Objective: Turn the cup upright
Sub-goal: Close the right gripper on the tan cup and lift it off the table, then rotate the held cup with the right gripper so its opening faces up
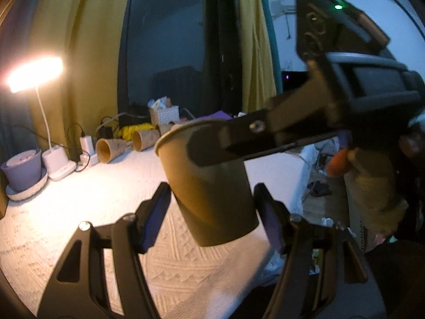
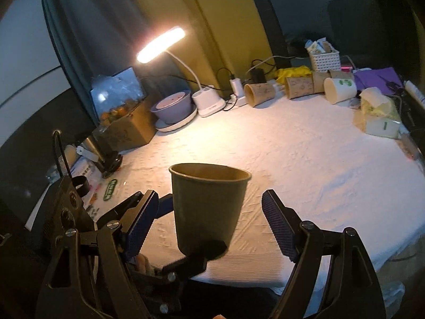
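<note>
A brown paper cup (image 1: 207,186) is held in the air above the white cloth, mouth up and tilted a little. In the left wrist view the other gripper's fingers (image 1: 212,148) reach in from the right and seem to clamp the cup's rim and wall. My left gripper (image 1: 212,215) stands open around the cup's lower half, its pads just off the wall. In the right wrist view the cup (image 2: 207,207) stands between the right gripper's (image 2: 209,220) wide-open pads, and a black finger (image 2: 196,257) of the other gripper holds its base from below.
The white textured cloth (image 2: 305,164) covers the table. At the back stand a lit desk lamp (image 2: 162,45), a purple bowl on a plate (image 2: 172,106), chargers, several paper cups lying on their sides (image 2: 260,93), a white basket (image 2: 325,59) and a tissue pack (image 2: 377,114).
</note>
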The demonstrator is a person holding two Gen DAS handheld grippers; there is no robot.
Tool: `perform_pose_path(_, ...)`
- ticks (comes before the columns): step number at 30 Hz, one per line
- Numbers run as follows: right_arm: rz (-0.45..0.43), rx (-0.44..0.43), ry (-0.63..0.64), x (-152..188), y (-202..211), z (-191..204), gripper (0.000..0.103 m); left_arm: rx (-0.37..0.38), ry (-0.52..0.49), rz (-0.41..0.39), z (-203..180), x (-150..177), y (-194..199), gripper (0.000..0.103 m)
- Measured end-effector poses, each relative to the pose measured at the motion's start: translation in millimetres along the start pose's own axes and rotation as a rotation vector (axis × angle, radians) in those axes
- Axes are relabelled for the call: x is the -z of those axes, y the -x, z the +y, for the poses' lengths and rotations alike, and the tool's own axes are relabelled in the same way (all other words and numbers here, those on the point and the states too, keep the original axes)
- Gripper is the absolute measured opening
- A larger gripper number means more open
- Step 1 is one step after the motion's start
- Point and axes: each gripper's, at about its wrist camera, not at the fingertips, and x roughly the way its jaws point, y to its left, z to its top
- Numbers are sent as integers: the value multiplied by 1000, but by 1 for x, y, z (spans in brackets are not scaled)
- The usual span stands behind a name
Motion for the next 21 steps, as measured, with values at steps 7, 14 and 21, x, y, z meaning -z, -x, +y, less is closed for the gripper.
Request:
perform_pose_path(7,35,-56,-27,-5,-11,-6,82,27,-9,-23,-3,2,8,66)
perform_pose_path(14,73,-114,-55,-5,-19,-10,70,28,-20,-31,-7,4,14,66)
perform_pose_path(21,87,-123,-54,-7,-22,-9,66,22,-8,1,0,5,9,72)
